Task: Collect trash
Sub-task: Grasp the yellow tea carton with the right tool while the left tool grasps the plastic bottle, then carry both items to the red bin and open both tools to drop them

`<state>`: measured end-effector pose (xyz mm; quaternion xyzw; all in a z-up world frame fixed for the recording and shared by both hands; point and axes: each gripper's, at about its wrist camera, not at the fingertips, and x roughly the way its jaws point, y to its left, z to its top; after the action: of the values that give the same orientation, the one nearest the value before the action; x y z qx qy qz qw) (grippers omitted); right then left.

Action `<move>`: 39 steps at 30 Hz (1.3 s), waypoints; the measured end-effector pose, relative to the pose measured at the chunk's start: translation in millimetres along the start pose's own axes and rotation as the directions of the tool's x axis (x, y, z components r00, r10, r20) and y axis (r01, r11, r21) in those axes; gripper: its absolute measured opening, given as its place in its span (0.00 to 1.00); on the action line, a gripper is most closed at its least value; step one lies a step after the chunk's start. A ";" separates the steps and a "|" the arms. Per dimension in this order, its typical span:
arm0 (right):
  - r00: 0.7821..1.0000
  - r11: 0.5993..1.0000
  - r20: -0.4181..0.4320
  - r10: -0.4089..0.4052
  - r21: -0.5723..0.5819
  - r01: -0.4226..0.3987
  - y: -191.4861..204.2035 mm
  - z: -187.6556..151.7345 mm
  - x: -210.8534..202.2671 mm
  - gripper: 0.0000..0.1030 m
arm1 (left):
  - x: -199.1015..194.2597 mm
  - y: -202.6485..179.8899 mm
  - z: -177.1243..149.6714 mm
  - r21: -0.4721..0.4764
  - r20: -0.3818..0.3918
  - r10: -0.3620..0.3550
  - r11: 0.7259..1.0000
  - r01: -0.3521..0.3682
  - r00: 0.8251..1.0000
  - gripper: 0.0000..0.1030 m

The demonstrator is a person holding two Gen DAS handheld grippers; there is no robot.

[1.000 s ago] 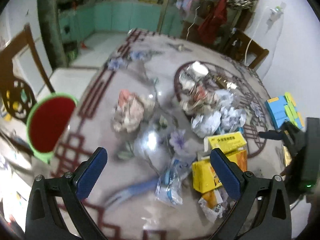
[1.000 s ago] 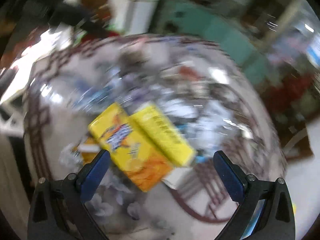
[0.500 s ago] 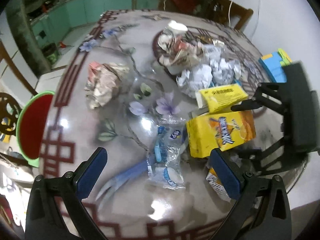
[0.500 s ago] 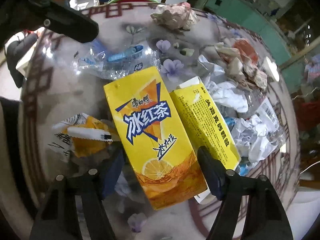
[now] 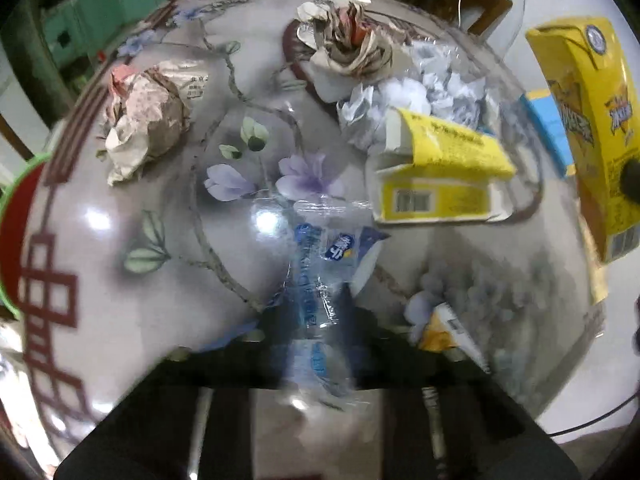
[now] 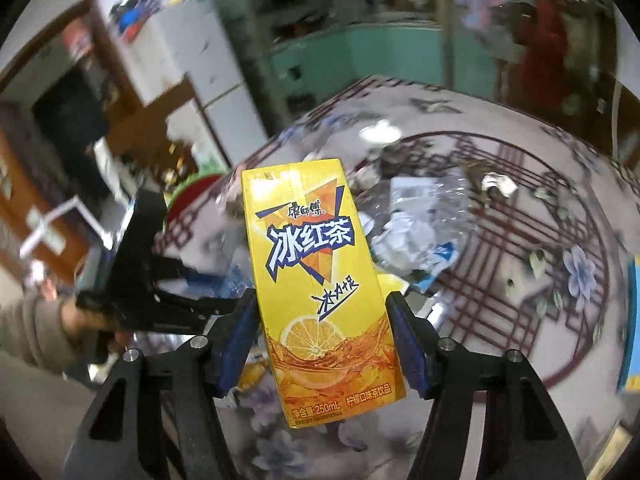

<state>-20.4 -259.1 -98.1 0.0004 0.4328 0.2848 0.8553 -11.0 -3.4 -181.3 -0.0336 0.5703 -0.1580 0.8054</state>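
My right gripper (image 6: pixel 322 332) is shut on a yellow iced-tea carton (image 6: pixel 316 264) and holds it upright above the round table (image 6: pixel 520 240); the carton also shows in the left wrist view (image 5: pixel 588 128) at far right. My left gripper (image 5: pixel 316 320) is shut on a crumpled clear plastic wrapper with blue print (image 5: pixel 320 280) near the table's front edge. A second yellow box (image 5: pixel 436 176) lies beside it. Crumpled paper wads (image 5: pixel 140 120) and white paper balls (image 5: pixel 420 100) lie farther back.
A red bin with a green rim (image 5: pixel 12 232) stands off the table's left edge. A small orange-white packet (image 5: pixel 444 328) lies at the front right. A blue box (image 5: pixel 548 128) sits at the right. A wooden chair (image 5: pixel 472 4) stands behind the table.
My right gripper closed on the iced-tea carton and lifted it off the table. My left gripper moved down and closed on the plastic wrapper.
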 end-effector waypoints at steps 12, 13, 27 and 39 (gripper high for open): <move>0.992 0.993 0.122 0.020 0.113 -0.034 43.6 47.6 -16.7 0.61 | -92.5 41.2 17.4 -0.133 0.210 0.081 0.990 -0.053 0.974 0.04; 0.992 0.993 0.126 0.024 0.112 -0.039 49.8 53.2 -14.5 0.61 | -100.5 49.2 19.3 -0.147 0.224 0.095 0.987 -0.063 0.970 0.04; 0.991 0.998 0.130 0.013 0.065 -0.021 179.0 114.8 57.7 0.61 | -141.6 163.9 25.0 -0.169 0.263 0.108 0.984 -0.064 0.959 0.04; 0.996 0.992 0.087 -0.010 0.126 -0.001 255.9 149.2 134.0 0.62 | -141.2 256.8 25.8 -0.162 0.223 0.105 0.984 -0.069 0.969 0.04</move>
<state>27.5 57.3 -40.6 0.0657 0.4119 0.2548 0.8724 26.1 278.2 -104.3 -0.0883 0.4843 -0.0734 0.8674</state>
